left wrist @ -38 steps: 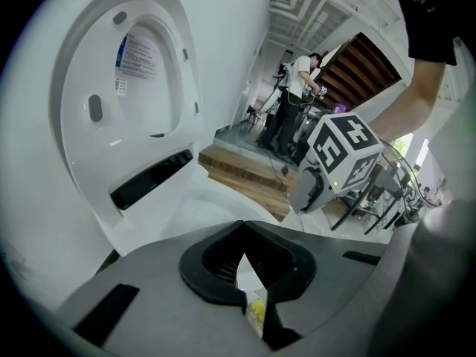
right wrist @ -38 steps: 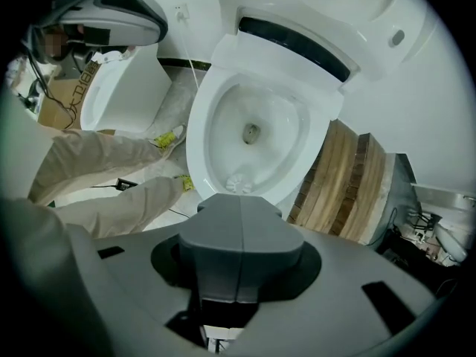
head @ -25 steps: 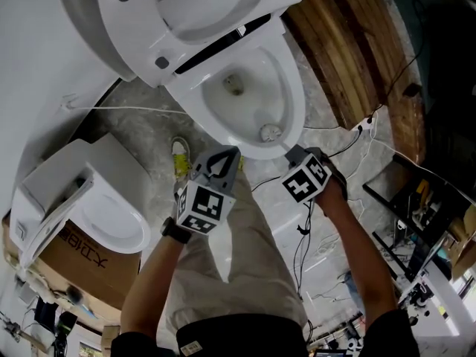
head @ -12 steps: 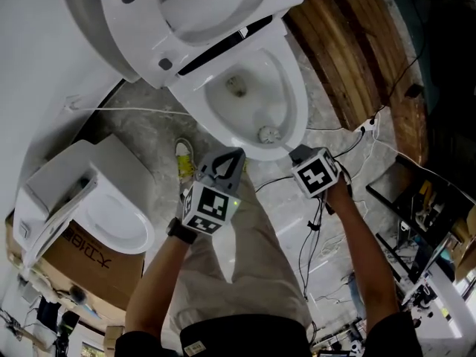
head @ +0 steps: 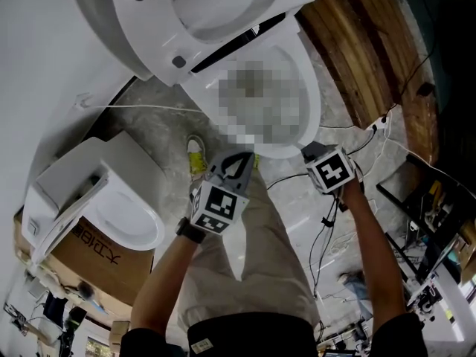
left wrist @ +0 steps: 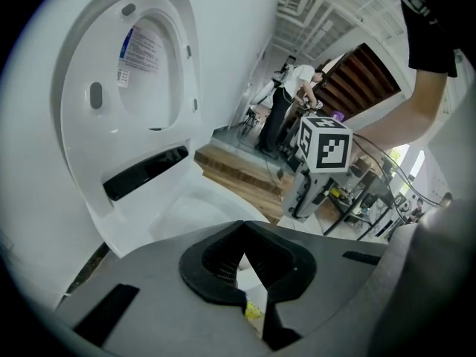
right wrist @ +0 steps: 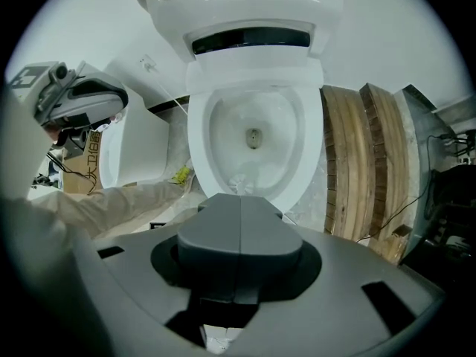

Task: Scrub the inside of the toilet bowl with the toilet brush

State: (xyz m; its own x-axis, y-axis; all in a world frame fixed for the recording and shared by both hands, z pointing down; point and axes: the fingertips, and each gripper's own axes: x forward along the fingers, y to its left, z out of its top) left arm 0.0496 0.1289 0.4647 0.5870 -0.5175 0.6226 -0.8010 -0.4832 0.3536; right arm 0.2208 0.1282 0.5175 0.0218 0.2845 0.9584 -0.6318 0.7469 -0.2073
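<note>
**A:** Status on the scrub?

**B:** Under way, I'd say. The toilet brush head is inside the toilet bowl, low on the near wall just under the front rim. The seat and lid are up. There's no foam or marks, so nothing shows which areas are done. I'd assume the far wall and the area around the drain opening are left.

**A:** Grippers?

**B:** The right gripper has its jaws pressed together with the seam closed. Bristles show just past the tips, so I read it as clamped on the brush handle. The left gripper has its jaws slightly apart with nothing between them. It hangs near the front rim and isn't involved.

**A:** Blind spots?

**B:** The handle is hidden behind the right jaws, so the grip point can't be seen. The head view gives no readable bowl interior. The underside of the rim isn't visible in any view. The left gripper view is mostly lid, with only a sliver of bowl.
</note>
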